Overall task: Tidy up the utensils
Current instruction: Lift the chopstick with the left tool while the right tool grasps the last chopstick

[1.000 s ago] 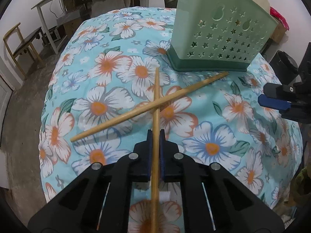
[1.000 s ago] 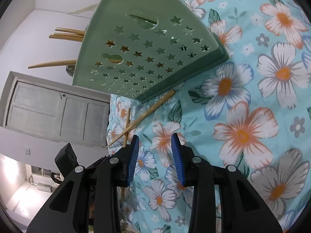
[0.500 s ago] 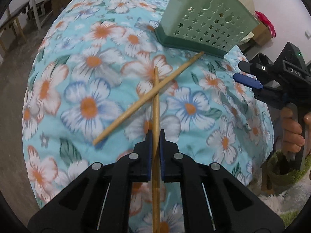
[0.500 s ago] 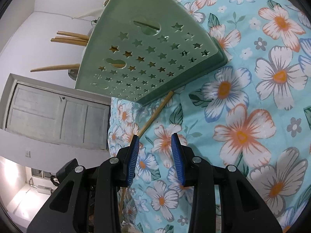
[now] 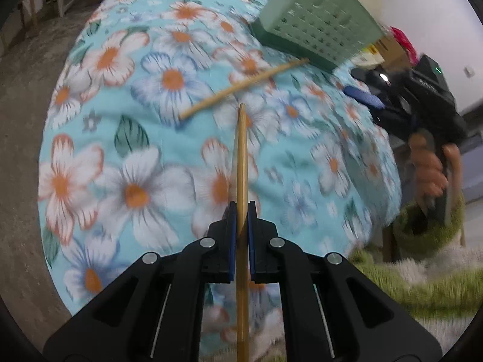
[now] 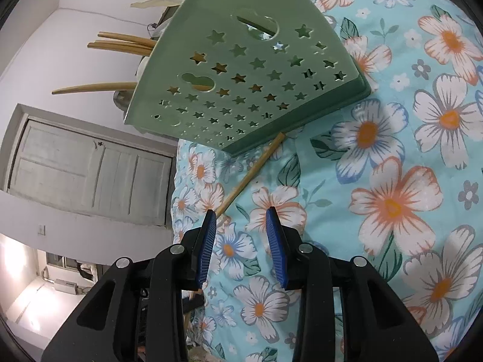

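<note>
Chopstick between left gripper jaws

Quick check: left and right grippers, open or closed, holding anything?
Left gripper: closed on a chopstick.
Right gripper: open, holding nothing.

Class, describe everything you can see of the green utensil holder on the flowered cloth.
The green utensil holder looks like pale plastic with a darker green base. Its wall is pierced with star-shaped holes and a few larger cutouts. It stands on the flowered cloth. Several wooden chopsticks stick out of its open top. One loose chopstick lies on the cloth with its end at the base.
</note>
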Demonstrator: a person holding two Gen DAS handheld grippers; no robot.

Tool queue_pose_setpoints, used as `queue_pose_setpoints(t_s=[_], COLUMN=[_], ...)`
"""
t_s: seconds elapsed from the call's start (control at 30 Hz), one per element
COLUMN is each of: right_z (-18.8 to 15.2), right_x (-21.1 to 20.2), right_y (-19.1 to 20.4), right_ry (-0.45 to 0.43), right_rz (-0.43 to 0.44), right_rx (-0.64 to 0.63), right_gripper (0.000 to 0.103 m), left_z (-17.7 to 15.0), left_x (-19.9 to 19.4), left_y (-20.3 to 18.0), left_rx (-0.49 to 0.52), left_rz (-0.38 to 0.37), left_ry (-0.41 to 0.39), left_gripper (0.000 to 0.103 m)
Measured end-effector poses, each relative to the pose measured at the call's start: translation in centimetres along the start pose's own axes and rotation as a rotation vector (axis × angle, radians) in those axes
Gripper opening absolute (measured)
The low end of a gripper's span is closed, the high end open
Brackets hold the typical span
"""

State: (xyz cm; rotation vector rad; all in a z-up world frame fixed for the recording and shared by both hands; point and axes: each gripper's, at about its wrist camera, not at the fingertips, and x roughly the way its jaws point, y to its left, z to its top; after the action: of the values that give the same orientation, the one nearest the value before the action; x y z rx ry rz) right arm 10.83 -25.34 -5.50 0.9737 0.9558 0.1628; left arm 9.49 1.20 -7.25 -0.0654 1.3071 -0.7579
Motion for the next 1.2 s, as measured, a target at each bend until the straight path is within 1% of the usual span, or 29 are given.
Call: queue_pose_setpoints(t_s=[0.07,0.1,0.13,0.2,0.27,0.3,0.5,0.63,0.7,0.8,0.9,1.13,1.2], right_z=[-0.1,-0.1,-0.1,-0.1,-0.1,-0.1,-0.8,-1.3,-1.3,-1.2,-0.8,-0.3,-0.5], right_x=[0.0,-0.1,0.0,0.0,0.2,0.4,2.9,5.5,7.0,8.8,10.0,11.0,11.1], right_y=[0.1,0.0,0.0,0.1,0.4,0.6,1.9,2.1,2.0,1.6,1.1,1.8,1.9], right_ry=[0.001,0.002,0.004,0.008,0.014,0.018,0.090,0.144,0.165,0.176,0.160,0.109,0.095], right_rz=[-0.002,-0.001,0.001,0.001,-0.001,0.002,0.046,0.067,0.069,0.059,0.049,0.006,-0.008], right_rx=[-0.003,-0.003,-0.003,-0.006,-0.018,-0.022,-0.021,0.022,0.055,0.112,0.167,0.196,0.200], right_gripper=[0.034,0.034,0.034,0.034,0.034,0.034,0.034,0.034,0.034,0.034,0.034,0.034,0.028], left_z=[-0.7,-1.0,-1.0,-1.0,-0.5,-0.2,1.0,1.6,1.6,1.6,1.8,1.3,1.3], left_x=[-0.3,-0.7,-1.0,-1.9,-3.0,-3.5,-6.1,-7.4,-8.3,-9.2,-9.3,-9.2,-9.1], left_y=[-0.1,-0.1,-0.2,-0.2,0.2,0.5,2.2,3.1,3.8,4.7,5.2,5.7,5.8], left_rx=[0.005,0.005,0.004,-0.006,-0.038,-0.055,-0.130,-0.181,-0.208,-0.233,-0.249,-0.258,-0.259], left_rz=[-0.037,-0.069,-0.085,-0.119,-0.145,-0.149,-0.110,-0.089,-0.092,-0.085,-0.082,-0.075,-0.074], left_ry=[0.004,-0.008,-0.022,-0.068,-0.132,-0.163,-0.325,-0.422,-0.460,-0.496,-0.510,-0.512,-0.510], left_gripper=[0.005,0.005,0.005,0.005,0.005,0.005,0.005,0.005,0.005,0.005,0.005,0.005,0.005])
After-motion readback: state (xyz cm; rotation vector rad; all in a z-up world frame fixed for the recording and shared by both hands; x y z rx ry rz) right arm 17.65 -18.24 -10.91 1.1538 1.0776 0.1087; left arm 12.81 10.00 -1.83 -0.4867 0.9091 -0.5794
